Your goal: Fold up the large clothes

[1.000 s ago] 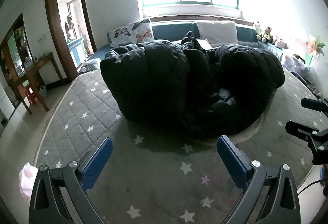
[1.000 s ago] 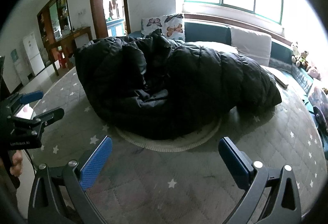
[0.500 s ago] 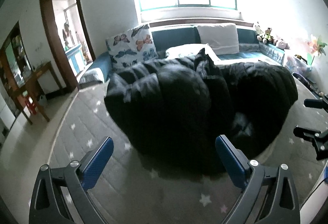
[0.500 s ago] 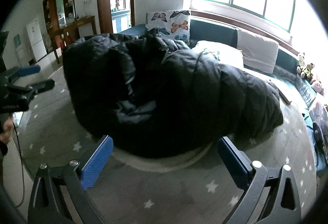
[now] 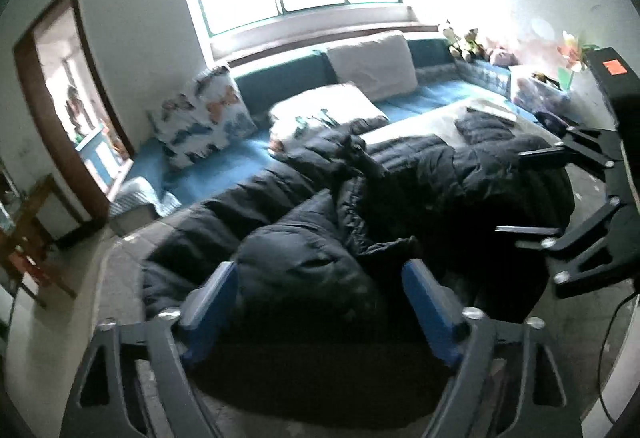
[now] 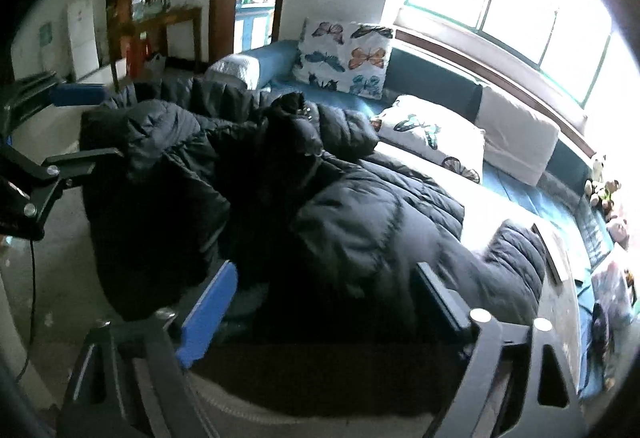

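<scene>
A big black puffy coat [image 5: 400, 197] lies crumpled on the grey mat [image 5: 120, 278], collar bunched up in the middle. My left gripper [image 5: 318, 302] reaches over its near edge, and a rounded bulge of the coat sits between the blue pads [image 5: 208, 302]. The jaws are closing, and I see no firm pinch. My right gripper [image 6: 324, 302] straddles the coat's [image 6: 360, 230] near hem, jaws closing, with cloth between its fingers [image 6: 208, 302]. Each gripper shows in the other's view: the right gripper [image 5: 512, 191] at the right edge, the left gripper [image 6: 96, 123] at the left edge.
A blue cushioned bench [image 5: 432, 101] runs under the bright window, with butterfly pillows [image 5: 208, 117] and a white cushion [image 5: 372, 65]. Stuffed toys [image 5: 464, 41] sit in the far right corner. A doorway [image 5: 72, 97] and a wooden table [image 6: 168, 25] lie to the left.
Both grippers have moved forward from the bare mat onto the coat, which now fills the space between their fingers. Both views have rolled, and both jaws stand narrower.
</scene>
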{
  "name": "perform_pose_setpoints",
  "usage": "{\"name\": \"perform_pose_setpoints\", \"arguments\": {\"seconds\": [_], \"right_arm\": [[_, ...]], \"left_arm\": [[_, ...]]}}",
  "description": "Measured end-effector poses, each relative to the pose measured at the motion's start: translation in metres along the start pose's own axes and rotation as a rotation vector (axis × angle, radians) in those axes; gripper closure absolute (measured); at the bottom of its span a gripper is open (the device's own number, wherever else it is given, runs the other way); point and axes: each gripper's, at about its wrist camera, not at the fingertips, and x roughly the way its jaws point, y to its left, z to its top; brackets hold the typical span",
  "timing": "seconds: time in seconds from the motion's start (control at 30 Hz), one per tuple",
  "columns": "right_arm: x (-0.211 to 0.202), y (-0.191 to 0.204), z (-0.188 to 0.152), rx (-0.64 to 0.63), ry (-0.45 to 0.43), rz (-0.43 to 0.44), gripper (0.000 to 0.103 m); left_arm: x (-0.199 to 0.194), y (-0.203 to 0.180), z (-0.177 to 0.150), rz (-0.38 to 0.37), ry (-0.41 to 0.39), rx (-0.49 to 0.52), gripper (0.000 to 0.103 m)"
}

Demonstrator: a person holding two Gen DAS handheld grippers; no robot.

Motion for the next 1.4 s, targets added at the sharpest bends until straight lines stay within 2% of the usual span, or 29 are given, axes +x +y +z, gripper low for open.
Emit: {"name": "perform_pose_setpoints", "arguments": {"seconds": [0.07, 0.1, 0.13, 0.17, 0.23, 0.27, 0.37, 0.53, 0.67, 0.87, 1.0, 1.1, 1.23, 1.33, 1.4], "right_arm": [[0.019, 0.007, 0.002, -0.039, 0.026, -0.046, 0.015], [0.025, 0.007, 0.003, -0.057, 0.033, -0.081, 0.028], [0.032, 0.009, 0.003, -0.080, 0.043, -0.120, 0.035], [0.036, 0.009, 0.002, -0.098, 0.053, -0.152, 0.046], [0.036, 0.005, 0.002, -0.090, 0.056, -0.146, 0.053], [0.032, 0.001, 0.001, -0.071, 0.056, -0.131, 0.061], [0.011, -0.008, -0.002, -0.024, 0.031, -0.102, 0.069], [-0.027, -0.018, -0.011, 0.030, -0.011, -0.055, 0.073], [-0.066, -0.029, -0.032, 0.070, -0.052, -0.007, 0.074], [-0.105, -0.035, -0.069, 0.122, -0.084, 0.045, 0.074], [-0.110, -0.027, -0.108, 0.135, -0.043, 0.051, 0.075], [-0.105, -0.016, -0.142, 0.132, 0.017, 0.048, 0.081], [-0.094, -0.013, -0.175, 0.176, 0.111, 0.074, 0.081], [-0.101, -0.016, -0.173, 0.167, 0.128, 0.049, 0.081], [-0.110, -0.023, -0.158, 0.163, 0.109, 0.038, 0.081]], "left_arm": [[0.017, 0.000, 0.003, -0.002, 0.019, 0.016, 0.028], [0.023, -0.001, 0.004, 0.013, 0.018, 0.030, 0.033], [0.027, 0.000, 0.004, 0.027, 0.014, 0.047, 0.037], [0.033, 0.001, 0.004, 0.029, 0.015, 0.051, 0.046], [0.037, 0.006, 0.003, 0.009, 0.016, 0.042, 0.055], [0.039, 0.007, 0.001, 0.000, 0.015, 0.035, 0.061], [0.031, 0.015, -0.006, -0.017, 0.000, 0.028, 0.068], [-0.004, 0.017, -0.027, -0.048, -0.031, 0.015, 0.074], [-0.044, 0.024, -0.051, -0.088, -0.054, -0.006, 0.075], [-0.094, 0.030, -0.105, -0.122, -0.051, 0.000, 0.075], [-0.115, 0.025, -0.155, -0.134, -0.005, 0.040, 0.075], [-0.116, 0.017, -0.190, -0.148, 0.051, 0.069, 0.075], [-0.117, 0.008, -0.225, -0.136, 0.122, 0.102, 0.075], [-0.125, 0.009, -0.218, -0.148, 0.117, 0.080, 0.075], [-0.139, 0.012, -0.202, -0.161, 0.074, 0.062, 0.075]]}}
